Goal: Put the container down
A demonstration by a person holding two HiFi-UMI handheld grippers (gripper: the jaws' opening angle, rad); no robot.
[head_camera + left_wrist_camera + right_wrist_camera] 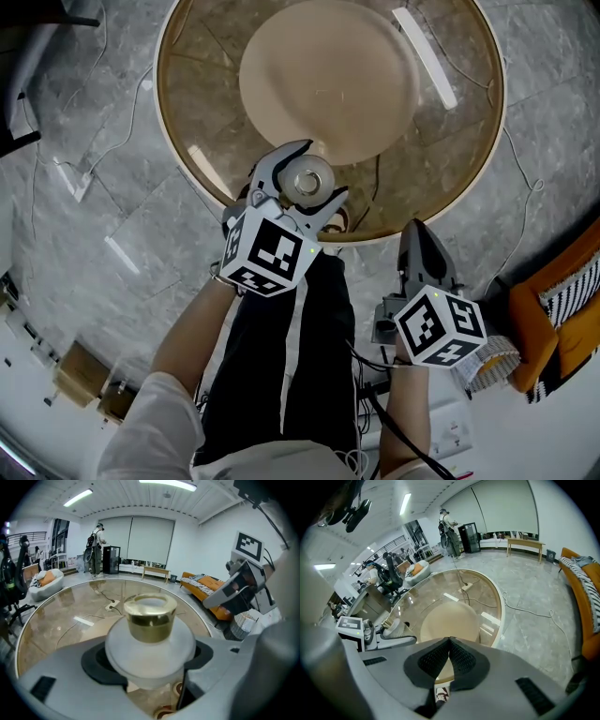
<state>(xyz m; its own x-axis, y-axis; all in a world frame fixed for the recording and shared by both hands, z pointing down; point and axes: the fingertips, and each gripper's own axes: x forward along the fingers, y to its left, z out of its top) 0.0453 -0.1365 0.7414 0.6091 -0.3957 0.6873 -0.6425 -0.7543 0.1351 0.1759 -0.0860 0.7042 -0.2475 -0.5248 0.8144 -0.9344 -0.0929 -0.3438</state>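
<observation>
Frosted white, with a gold cap (150,616), the container (150,641) sits in the left gripper (317,172), whose jaws stand wide apart and press against either side of its rounded body. In the head view it lies just below the middle of the frame, over the glass table (187,112) and just inside the lower arc of the rim. Its cap faces up at the camera, so it looks roughly upright. Whether its bottom touches the glass no view settles; in the left gripper view the tabletop seems to pass under it with a gap, so I judge it not yet set down. The right gripper (449,641) is at the lower right of the head view, off the table's edge, its dark pads closed tip to tip with nothing between them. The main risk from here is letting go too early. If the jaws open while the container hangs above the hard glass, it could drop, knock over on its curved body and roll. It is near the rim, so a roll toward the bottom of the frame would take it off the table. The body is smooth and bulging, so a loosened grip could also let it slide out sideways. A tilted landing on one edge of its base could tip it once released.
</observation>
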